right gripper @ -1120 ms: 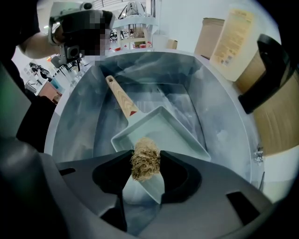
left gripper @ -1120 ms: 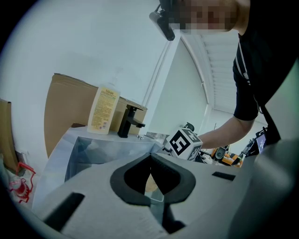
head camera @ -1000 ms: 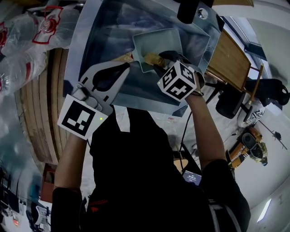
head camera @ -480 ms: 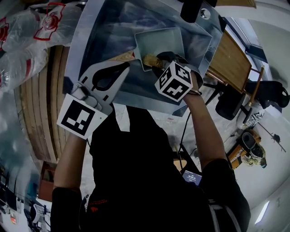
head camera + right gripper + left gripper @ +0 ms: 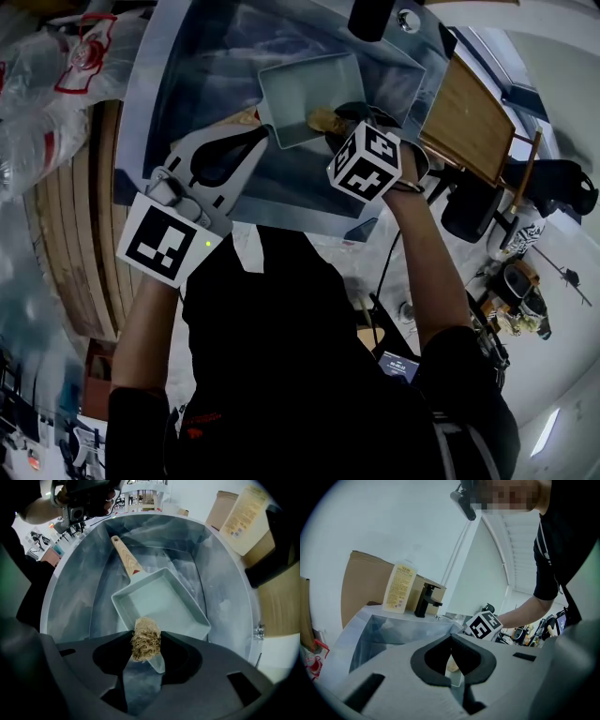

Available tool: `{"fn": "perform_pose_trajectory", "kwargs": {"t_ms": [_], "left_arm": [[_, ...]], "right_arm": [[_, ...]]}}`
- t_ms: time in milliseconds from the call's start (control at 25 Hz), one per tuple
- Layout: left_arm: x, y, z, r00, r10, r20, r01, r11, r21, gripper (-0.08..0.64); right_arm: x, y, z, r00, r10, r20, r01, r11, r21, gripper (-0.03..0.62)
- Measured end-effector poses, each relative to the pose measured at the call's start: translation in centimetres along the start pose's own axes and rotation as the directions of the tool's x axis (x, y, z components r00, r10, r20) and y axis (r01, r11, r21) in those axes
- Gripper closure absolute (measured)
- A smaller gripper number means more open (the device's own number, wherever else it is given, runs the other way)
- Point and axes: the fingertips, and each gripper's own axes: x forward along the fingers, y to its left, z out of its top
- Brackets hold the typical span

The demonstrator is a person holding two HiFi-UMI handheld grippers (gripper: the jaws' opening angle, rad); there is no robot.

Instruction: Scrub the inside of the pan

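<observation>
Filling most of the head view is one steel sink (image 5: 187, 84), and one pale rectangular pan (image 5: 164, 604) lies flat on its floor, its wooden handle (image 5: 125, 555) pointing towards the left gripper (image 5: 451, 639). One bottle (image 5: 400, 588) and one black tap (image 5: 425, 601) stand on the sink's far ledge. Of the two grippers, the left hangs over the sink near the handle's end, its jaw tips pressed together on nothing. The right gripper (image 5: 146, 641) pinches the one fibrous scrubber (image 5: 144, 646) between its jaws. The tuft sits over the pan's near rim. Whether it touches the pan, I cannot tell.
</observation>
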Motion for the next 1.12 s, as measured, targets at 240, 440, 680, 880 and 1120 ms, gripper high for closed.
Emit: {"fn": "perform_pose_trajectory", "kwargs": {"t_ms": [240, 440, 680, 880, 1120], "left_arm": [[0.9, -0.1, 0.2, 1.000, -0.007, 0.001, 0.007, 1.000, -0.003, 0.543], [1.2, 0.1, 0.3, 1.000, -0.004, -0.007, 0.004, 1.000, 0.002, 0.543], [1.2, -0.1, 0.6, 1.000, -0.010, -0.019, 0.010, 1.000, 0.012, 0.543], [0.6, -0.4, 1.3, 0.999, -0.008, -0.031, 0.009, 0.999, 0.039, 0.543], [-1.1, -1.2, 3.5, 0.999, 0.001, -0.039, 0.003, 0.995, 0.103, 0.543]], "right_arm": [[0.0, -0.9, -1.4, 0.999, -0.016, -0.051, 0.015, 1.000, -0.026, 0.414], [0.0, -1.6, -2.3, 0.996, -0.029, -0.082, 0.026, 0.999, -0.030, 0.414], [-0.2, -1.7, -2.4, 0.997, -0.031, -0.073, 0.031, 1.000, -0.007, 0.414], [-1.3, -1.7, -1.8, 0.999, -0.047, -0.018, 0.048, 0.998, 0.043, 0.414], [-4.6, -2.0, -0.3, 0.989, -0.105, 0.103, 0.092, 0.988, 0.121, 0.414]]}}
